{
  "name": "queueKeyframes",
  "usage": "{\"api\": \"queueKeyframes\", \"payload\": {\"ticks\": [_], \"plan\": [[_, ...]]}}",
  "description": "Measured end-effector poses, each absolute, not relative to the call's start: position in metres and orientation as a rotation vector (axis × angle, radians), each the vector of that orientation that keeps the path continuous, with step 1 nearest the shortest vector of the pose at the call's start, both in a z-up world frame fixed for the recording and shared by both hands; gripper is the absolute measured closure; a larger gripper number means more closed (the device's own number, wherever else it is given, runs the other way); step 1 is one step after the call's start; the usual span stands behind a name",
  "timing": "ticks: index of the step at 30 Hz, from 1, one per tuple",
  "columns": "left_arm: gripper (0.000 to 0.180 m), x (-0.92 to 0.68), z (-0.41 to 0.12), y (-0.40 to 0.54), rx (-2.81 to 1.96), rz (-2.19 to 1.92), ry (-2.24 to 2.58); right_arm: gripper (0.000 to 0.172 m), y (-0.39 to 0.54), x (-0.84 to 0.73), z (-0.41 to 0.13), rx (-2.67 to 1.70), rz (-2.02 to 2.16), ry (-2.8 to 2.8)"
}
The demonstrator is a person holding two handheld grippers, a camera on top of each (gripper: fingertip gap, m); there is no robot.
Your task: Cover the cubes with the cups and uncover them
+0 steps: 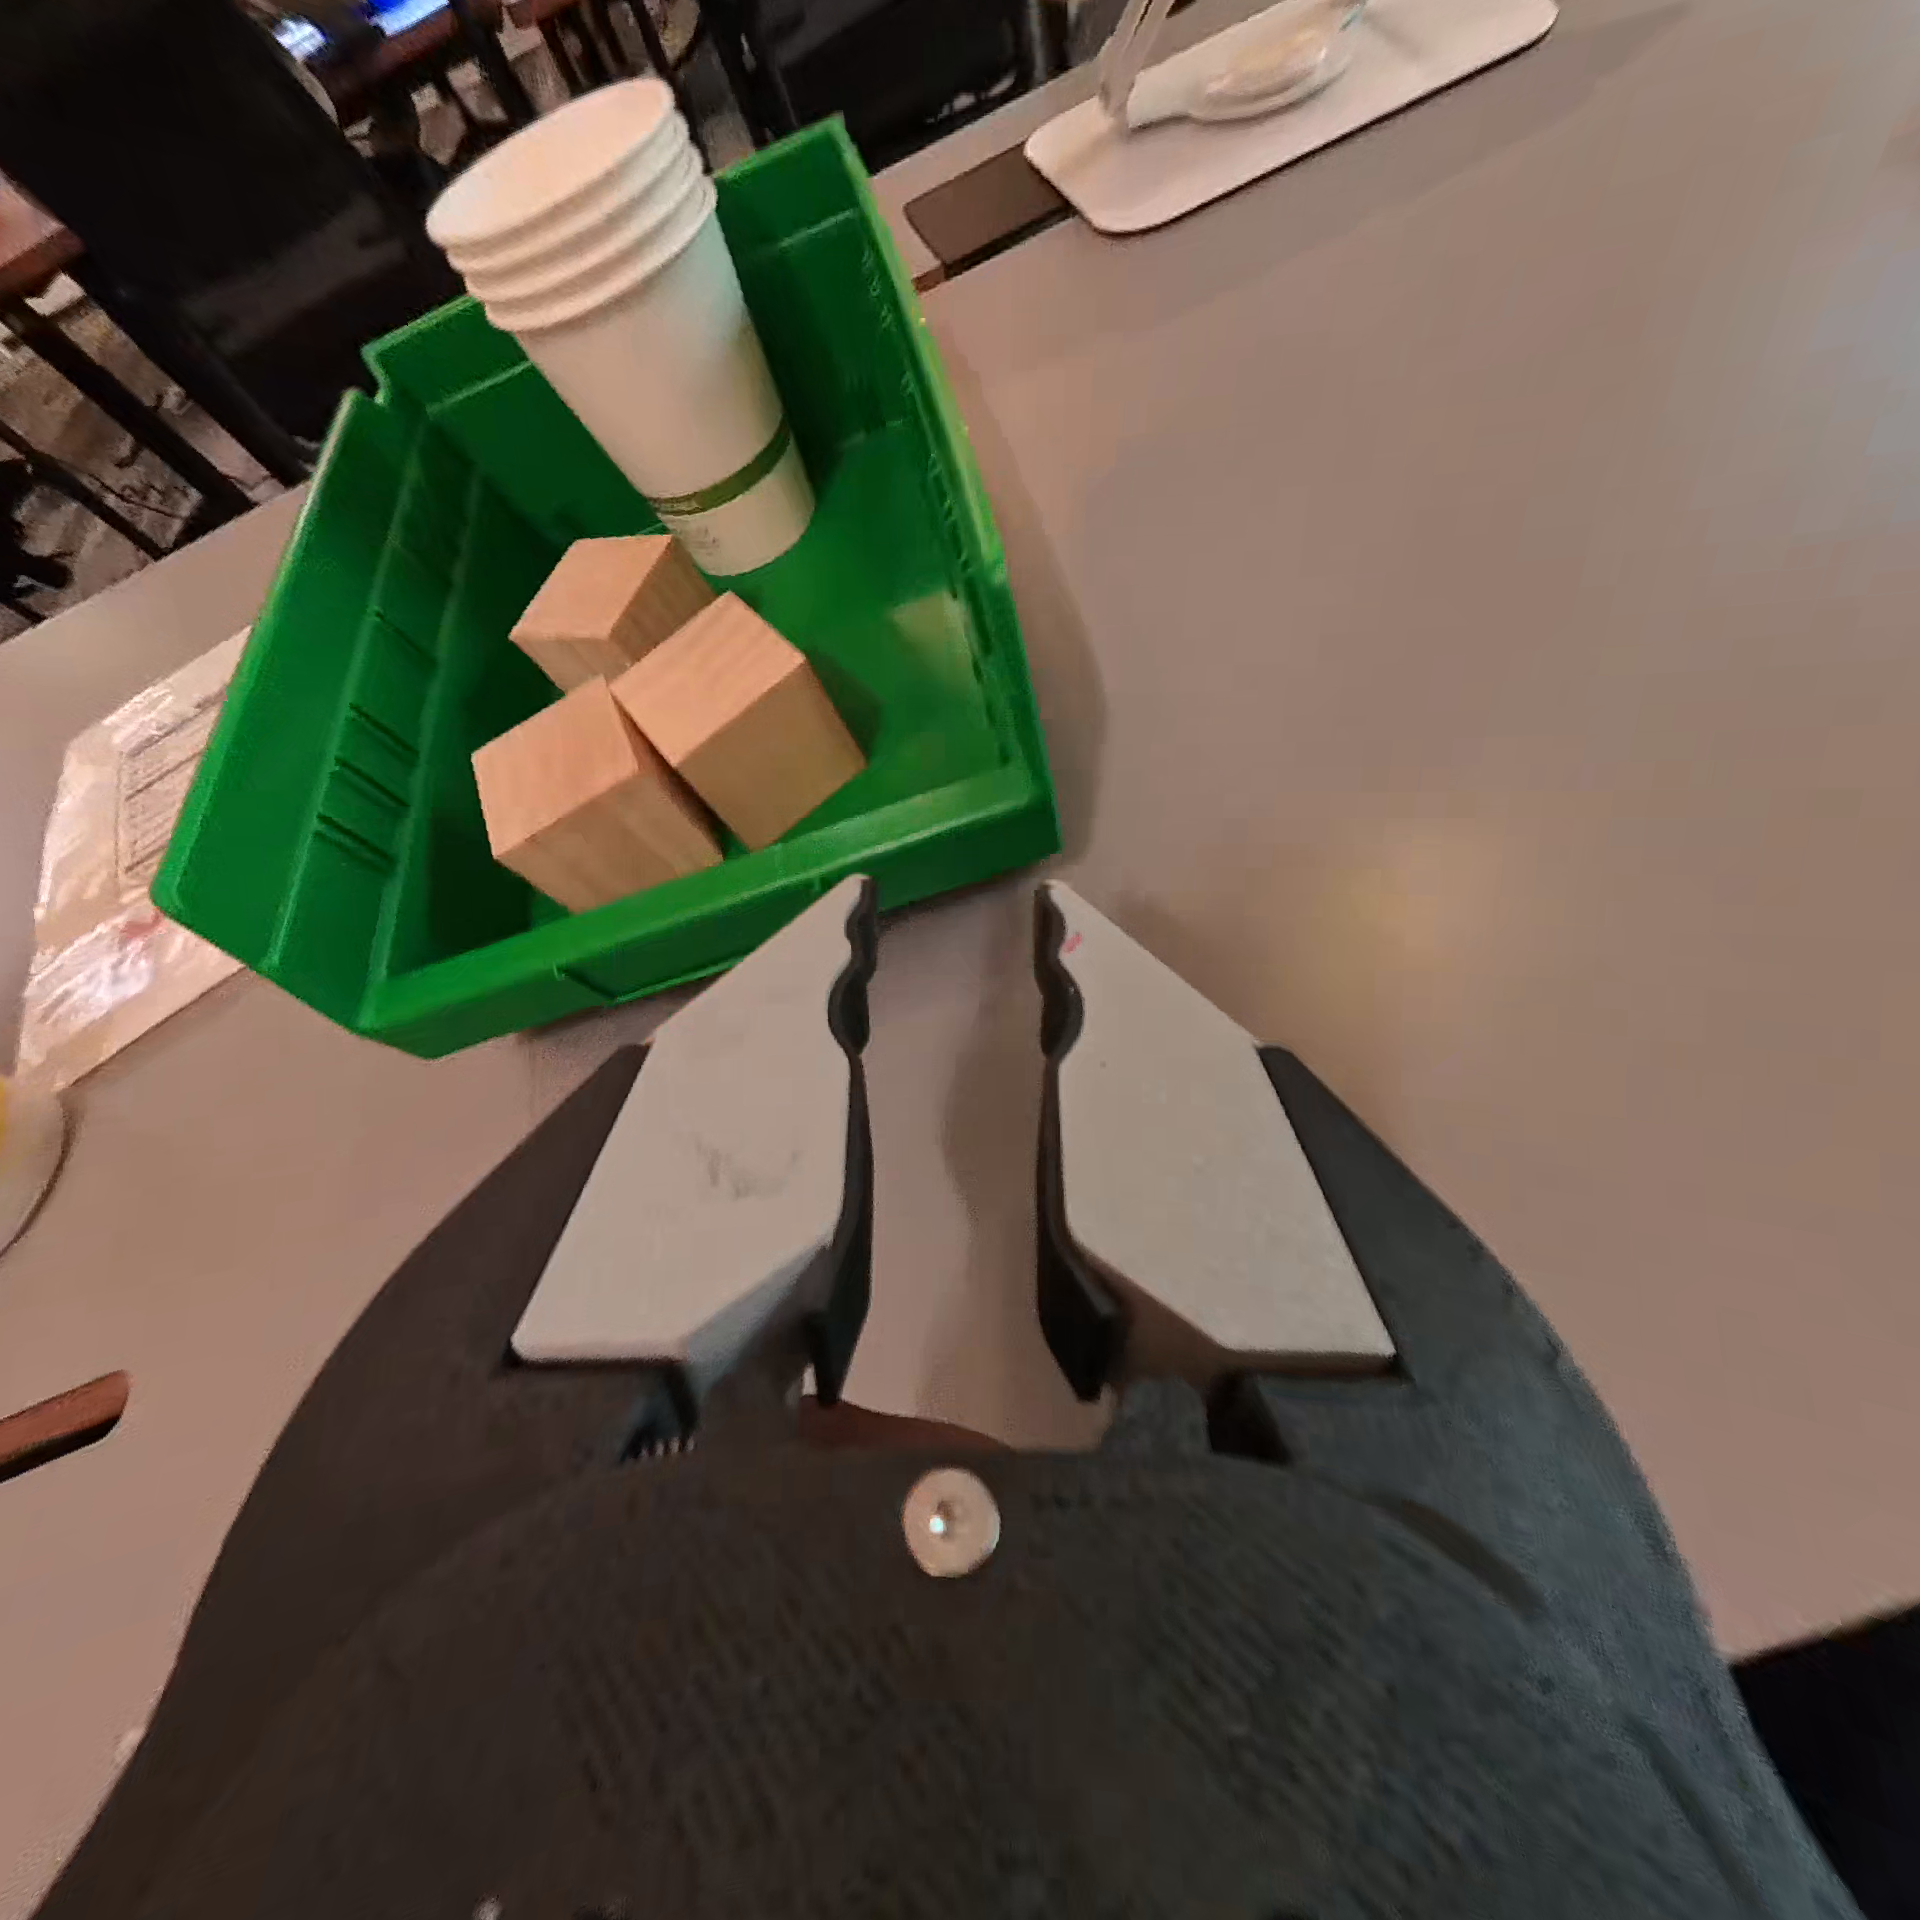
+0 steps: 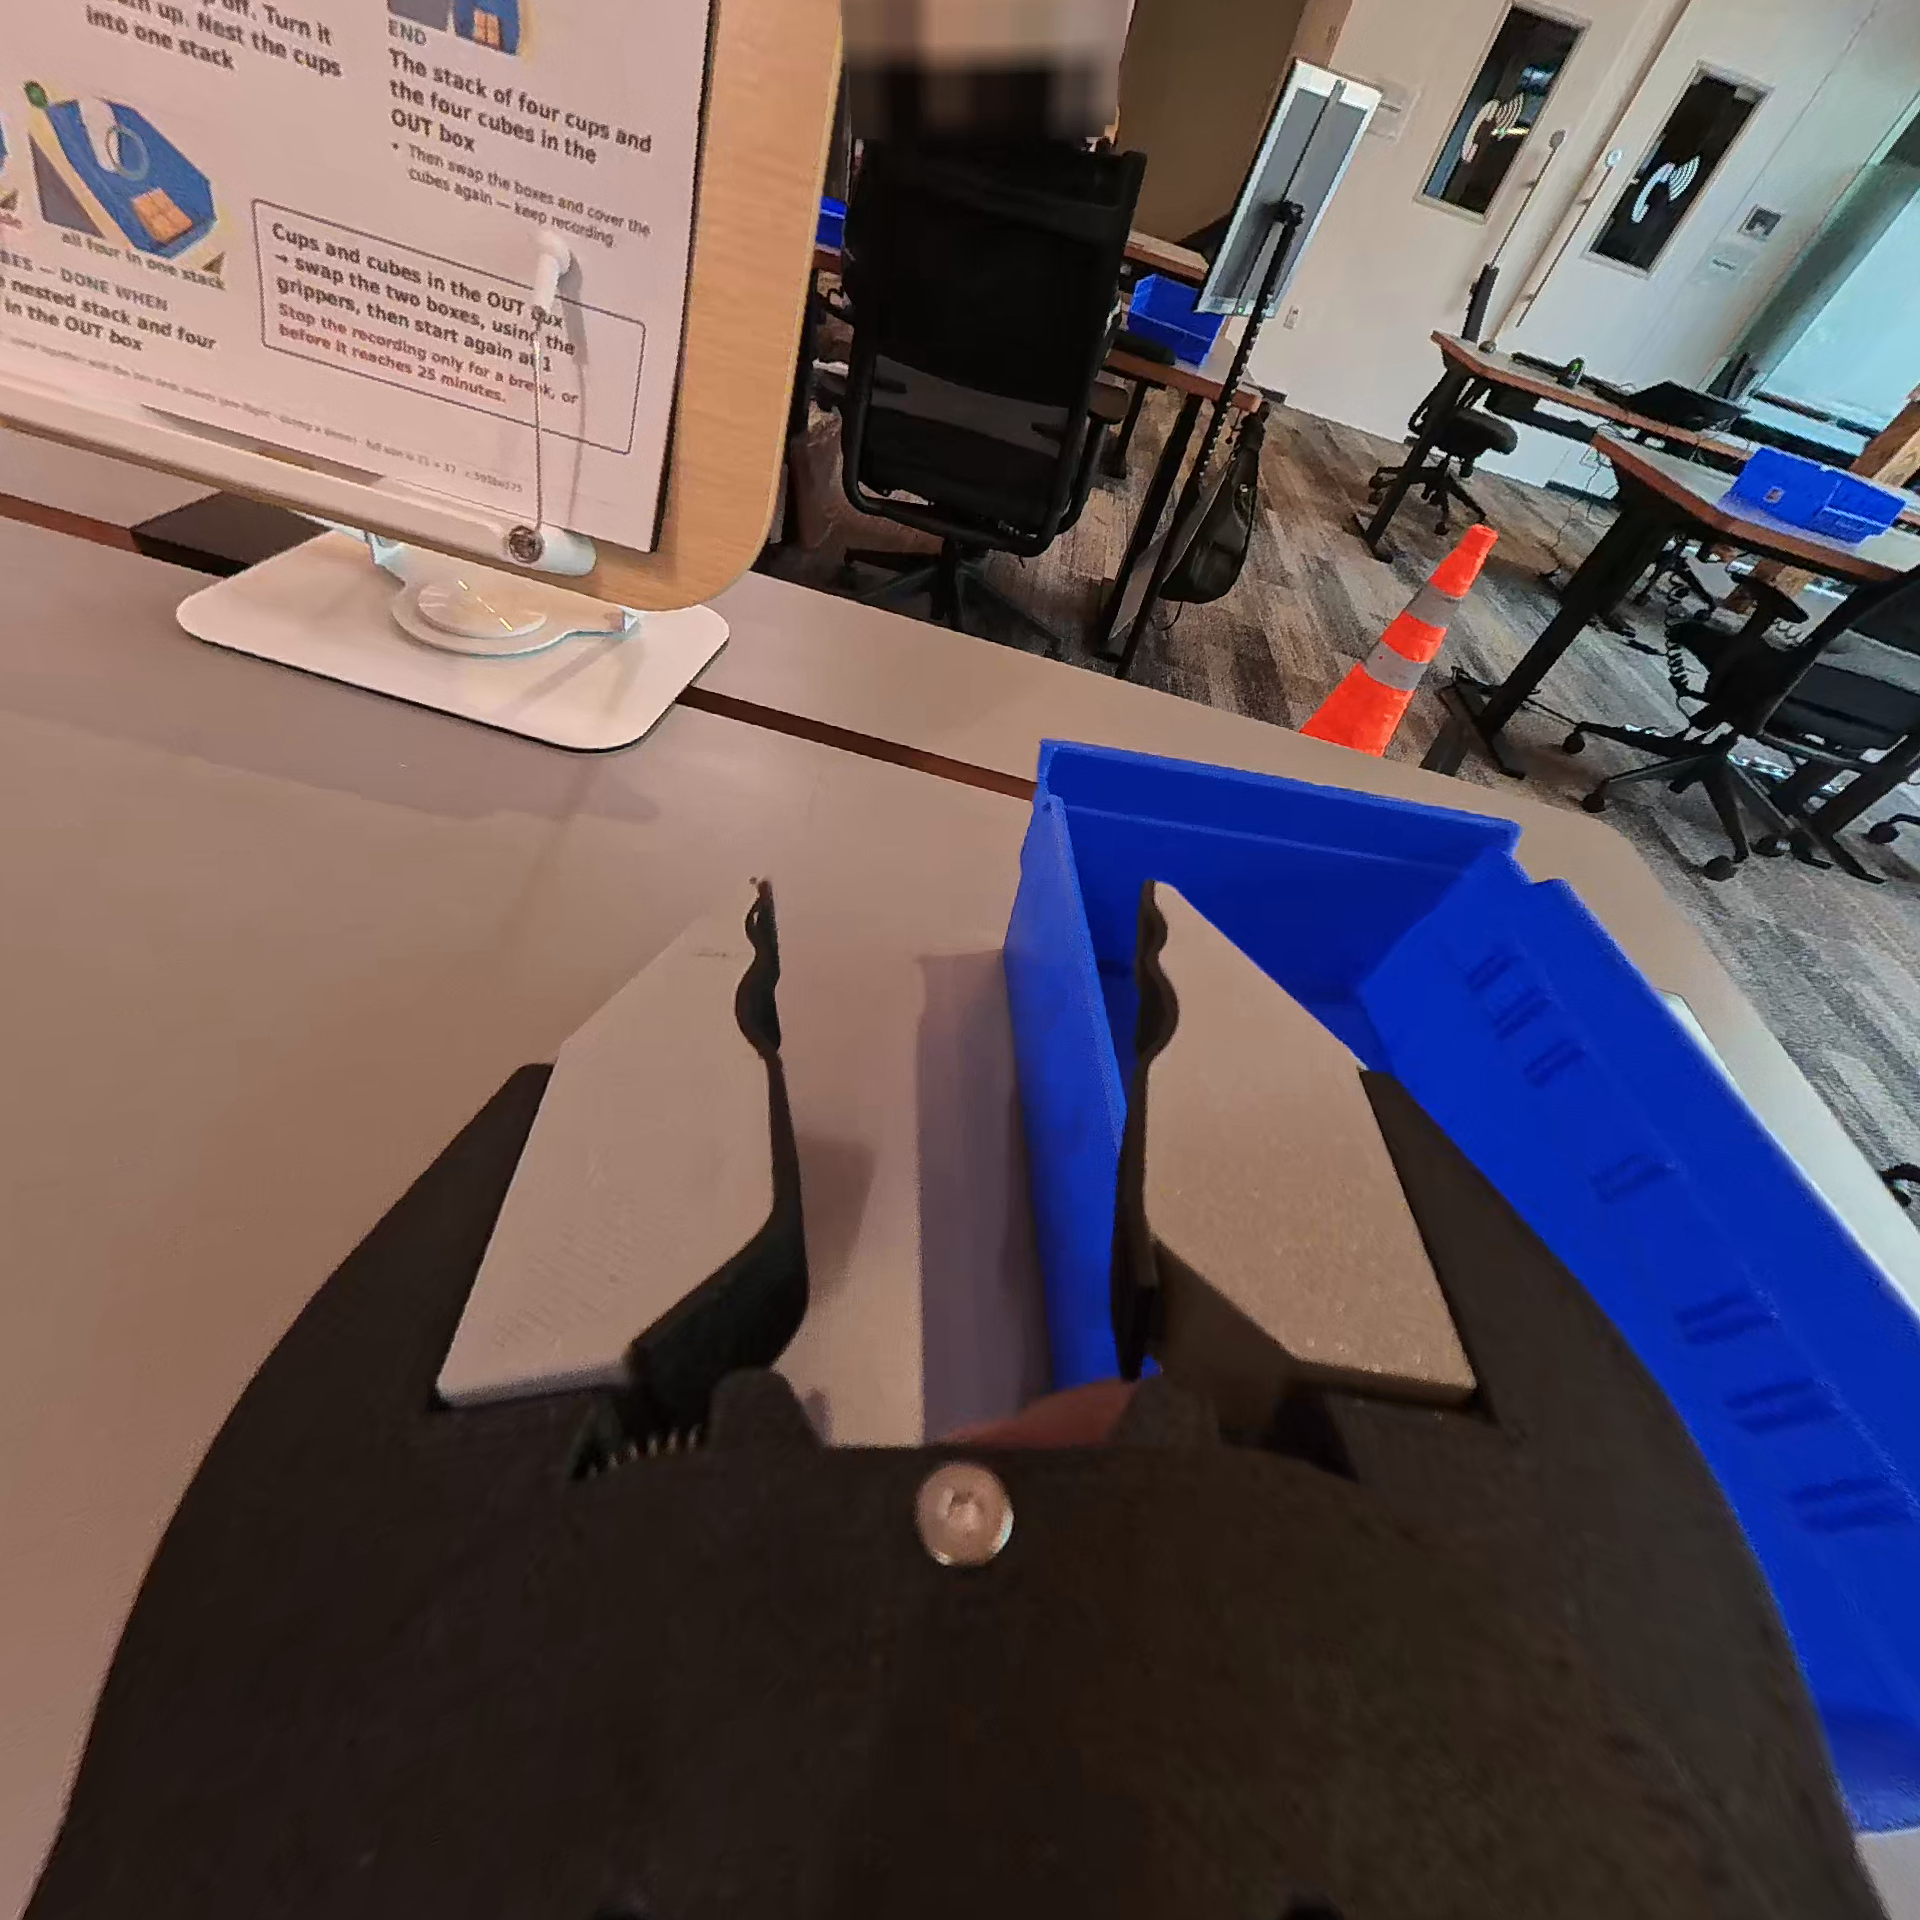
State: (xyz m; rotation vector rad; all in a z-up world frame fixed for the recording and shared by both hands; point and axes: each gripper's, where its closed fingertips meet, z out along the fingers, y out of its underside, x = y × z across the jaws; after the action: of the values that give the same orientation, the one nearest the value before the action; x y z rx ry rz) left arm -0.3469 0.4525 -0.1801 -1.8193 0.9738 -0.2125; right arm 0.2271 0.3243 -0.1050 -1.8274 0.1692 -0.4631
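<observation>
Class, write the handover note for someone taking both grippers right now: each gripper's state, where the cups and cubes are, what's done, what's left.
Left gripper: open, nothing in it, just short of the green bin.
Right gripper: open, straddling the left wall of the blue bin, not clamped on it.
Cups: nested in one stack, leaning in the green bin.
Cubes: three visible, bare, beside the stack.
Done: no cube is covered now.
Left: take the cups, cover each cube, then uncover.

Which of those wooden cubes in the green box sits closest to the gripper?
The front-left cube, hard against the green box's near wall; the other two lie farther back.
</observation>
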Motion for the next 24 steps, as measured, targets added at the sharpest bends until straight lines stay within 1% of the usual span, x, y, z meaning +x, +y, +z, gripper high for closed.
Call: {"api": "queueKeyframes", "payload": {"ticks": [5, 6, 7, 8, 9, 10, 12, 15, 18, 19, 20, 22, 24], "plan": [[0.15, -0.324, -0.196, 0.482, -1.84, -0.192, 0.956, 0.103, 0.33, 0.222, -0.114, -1.86, -0.495, 0.138], [0.158, -0.316, -0.201, 0.487, -1.853, -0.191, 0.954, 0.102, 0.331, 0.222, -0.114, -1.862, -0.507, 0.13], [0.172, -0.308, -0.204, 0.491, -1.854, -0.181, 0.951, 0.101, 0.331, 0.222, -0.114, -1.862, -0.516, 0.125], [0.18, -0.302, -0.205, 0.495, -1.848, -0.158, 0.949, 0.101, 0.33, 0.221, -0.113, -1.86, -0.519, 0.121], [0.18, -0.298, -0.206, 0.498, -1.839, -0.124, 0.944, 0.101, 0.33, 0.221, -0.112, -1.856, -0.517, 0.12], [0.176, -0.296, -0.206, 0.501, -1.833, -0.104, 0.937, 0.101, 0.33, 0.22, -0.112, -1.854, -0.511, 0.12], [0.159, -0.297, -0.202, 0.504, -1.847, -0.128, 0.899, 0.101, 0.33, 0.22, -0.112, -1.855, -0.502, 0.122], [0.143, -0.302, -0.18, 0.503, -1.85, -0.28, 0.846, 0.101, 0.332, 0.22, -0.116, -1.87, -0.495, 0.116], [0.143, -0.32, -0.144, 0.526, -1.799, -0.201, 0.792, 0.099, 0.335, 0.214, -0.118, -1.876, -0.49, 0.096], [0.143, -0.319, -0.14, 0.534, -1.811, -0.197, 0.816, 0.098, 0.336, 0.212, -0.117, -1.872, -0.489, 0.088], [0.141, -0.312, -0.144, 0.54, -1.858, -0.23, 0.878, 0.098, 0.336, 0.21, -0.117, -1.868, -0.487, 0.082], [0.125, -0.296, -0.166, 0.543, -1.975, -0.313, 1.093, 0.098, 0.338, 0.208, -0.118, -1.867, -0.478, 0.079], [0.123, -0.289, -0.181, 0.544, -1.995, -0.318, 1.371, 0.098, 0.339, 0.207, -0.12, -1.874, -0.458, 0.08]]}}
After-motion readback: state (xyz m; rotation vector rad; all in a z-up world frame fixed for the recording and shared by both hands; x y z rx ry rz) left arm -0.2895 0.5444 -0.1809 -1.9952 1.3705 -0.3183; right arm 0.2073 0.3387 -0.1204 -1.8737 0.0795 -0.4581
